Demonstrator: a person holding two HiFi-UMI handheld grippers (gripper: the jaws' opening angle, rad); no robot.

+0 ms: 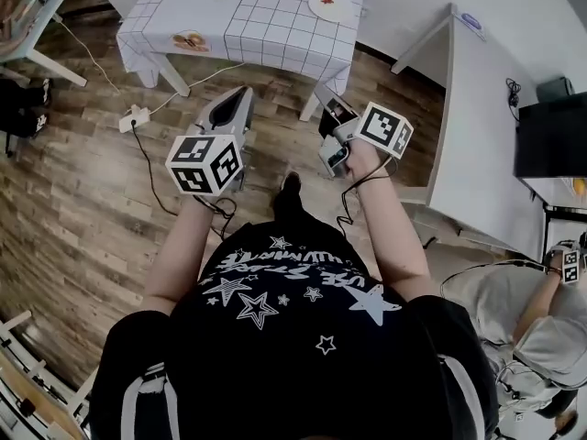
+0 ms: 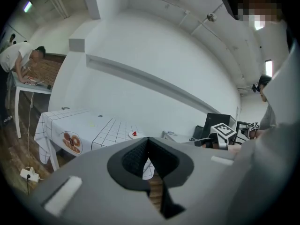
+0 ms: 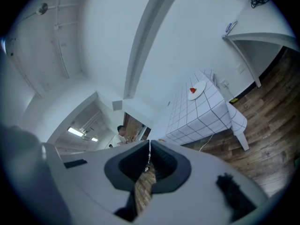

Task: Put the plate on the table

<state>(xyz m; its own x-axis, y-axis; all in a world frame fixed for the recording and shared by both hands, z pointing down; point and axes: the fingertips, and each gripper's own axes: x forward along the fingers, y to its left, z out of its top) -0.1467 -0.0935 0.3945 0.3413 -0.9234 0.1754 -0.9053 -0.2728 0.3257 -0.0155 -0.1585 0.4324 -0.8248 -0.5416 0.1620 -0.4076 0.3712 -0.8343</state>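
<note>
I stand on the wooden floor (image 1: 83, 200) with a gripper in each hand, both raised in front of me toward 12 o'clock. My left gripper (image 1: 242, 93) has its jaws pressed together at the tips, with nothing between them; its own view shows only floor and tablecloth through the gap behind the pads. My right gripper (image 1: 325, 97) is the same: jaws closed on each other, holding nothing.

The plate (image 1: 327, 5) already lies on the table (image 1: 275, 26), which stands well apart from me at 12 o'clock under a white cloth with a black grid. The plate sits toward the 3 o'clock end of the tabletop and carries a small red thing. Neither gripper is near it. From the right gripper view the same plate (image 3: 196, 90) shows at about 1 o'clock, far beyond the jaws.

At the table's 9 o'clock end, a round brown item (image 1: 190, 40) lies at the cloth's edge. A white power strip (image 1: 135, 117) rests on the floor at my 10 o'clock, and a white desk (image 1: 477, 108) stands at 2 o'clock.
</note>
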